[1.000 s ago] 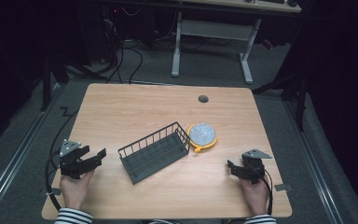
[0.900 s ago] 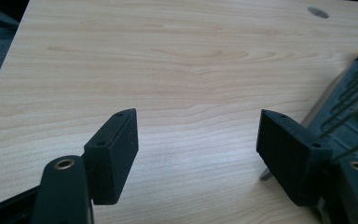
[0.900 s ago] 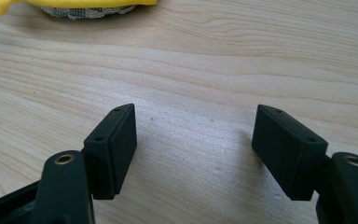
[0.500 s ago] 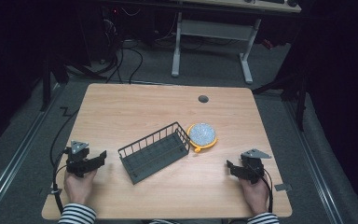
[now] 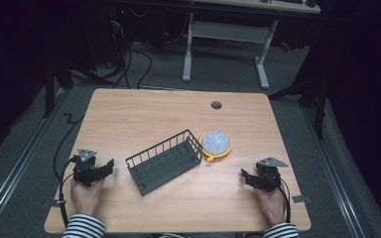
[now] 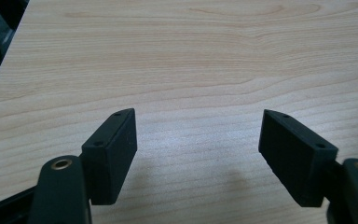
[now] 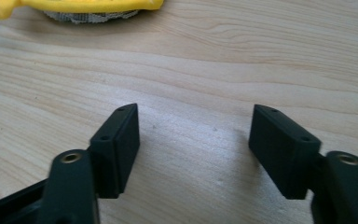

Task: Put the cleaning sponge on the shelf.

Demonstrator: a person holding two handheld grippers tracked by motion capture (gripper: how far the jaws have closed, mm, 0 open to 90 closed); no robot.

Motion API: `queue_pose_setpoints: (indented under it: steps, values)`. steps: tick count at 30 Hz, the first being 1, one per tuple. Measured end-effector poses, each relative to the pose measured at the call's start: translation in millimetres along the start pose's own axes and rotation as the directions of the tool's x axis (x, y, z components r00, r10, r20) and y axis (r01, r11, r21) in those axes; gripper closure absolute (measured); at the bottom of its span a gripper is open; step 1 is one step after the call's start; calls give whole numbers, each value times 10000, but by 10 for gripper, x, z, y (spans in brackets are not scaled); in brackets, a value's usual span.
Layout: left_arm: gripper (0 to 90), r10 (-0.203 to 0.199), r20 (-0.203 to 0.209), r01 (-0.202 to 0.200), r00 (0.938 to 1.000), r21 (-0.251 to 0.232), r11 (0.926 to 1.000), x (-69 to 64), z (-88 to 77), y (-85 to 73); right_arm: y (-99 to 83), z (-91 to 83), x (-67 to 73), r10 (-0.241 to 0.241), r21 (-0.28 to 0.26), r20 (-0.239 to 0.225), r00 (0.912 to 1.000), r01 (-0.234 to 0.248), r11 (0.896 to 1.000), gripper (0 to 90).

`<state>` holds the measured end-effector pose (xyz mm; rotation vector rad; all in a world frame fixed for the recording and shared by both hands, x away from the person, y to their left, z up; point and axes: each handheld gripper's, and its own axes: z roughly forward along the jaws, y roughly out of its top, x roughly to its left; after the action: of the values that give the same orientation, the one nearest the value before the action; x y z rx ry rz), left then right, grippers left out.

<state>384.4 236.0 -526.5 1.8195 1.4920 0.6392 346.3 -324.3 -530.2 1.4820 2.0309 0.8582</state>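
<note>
Left gripper (image 5: 110, 164) has dropped lower, left of the dark wire basket (image 5: 164, 161), fingers spreading, empty. Right gripper (image 5: 243, 176) narrowed slightly, also empty. Yellow-rimmed mesh strainer (image 5: 215, 144) touches the basket's right end; approach low and grab its rim squarely, I'd say.

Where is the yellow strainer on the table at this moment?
In the high view, the yellow strainer lies near the middle of the table, just right of the wire basket and close against its right end.

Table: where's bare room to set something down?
Bare: the whole far half of the table behind the basket, except the grommet; also the near strip between both grippers. Crowded: the centre, where basket and strainer touch.
</note>
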Motion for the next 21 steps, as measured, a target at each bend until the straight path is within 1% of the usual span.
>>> queue_pose_setpoints:
  steps: [2,4,6,7,9,11,12,15,18,21]
  values:
    - [284,133,-82,-132,9999,80,9999,-11,26,-7,3,2,-7,152,-58,6,9999,-152,9999,371]
    - [282,185,-89,-183,9998,227,9996,-17,58,-18,9,7,-10,103,-57,-67,9999,-104,9999,365]
    - [270,217,-30,-215,9998,418,9989,-24,95,-28,20,3,2,51,94,-19,10000,-51,9999,365]
    - [268,326,-96,-321,9994,523,9981,-30,114,-35,29,-1,5,13,193,-17,10000,-13,9998,367]
    - [251,362,-127,-356,9993,459,9983,-42,127,-36,57,-11,4,44,452,12,10000,-45,9990,382]
    - [255,274,-107,-269,9996,432,9987,-27,129,-33,79,-31,-1,253,554,-42,9997,-251,9982,395]
    - [258,246,-143,-240,9996,427,9988,-27,131,-32,89,-41,3,277,551,-121,9995,-270,9981,400]
    - [258,276,-219,-267,9994,445,9987,-38,138,-28,145,-70,34,72,406,-190,9998,-64,9992,409]
    - [261,258,-229,-248,9994,437,9987,-37,138,-27,262,-90,53,80,297,-419,9991,-68,9995,415]
    - [261,246,-199,-237,9995,454,9987,-35,136,-27,388,-110,61,114,77,-667,9977,-109,9999,414]
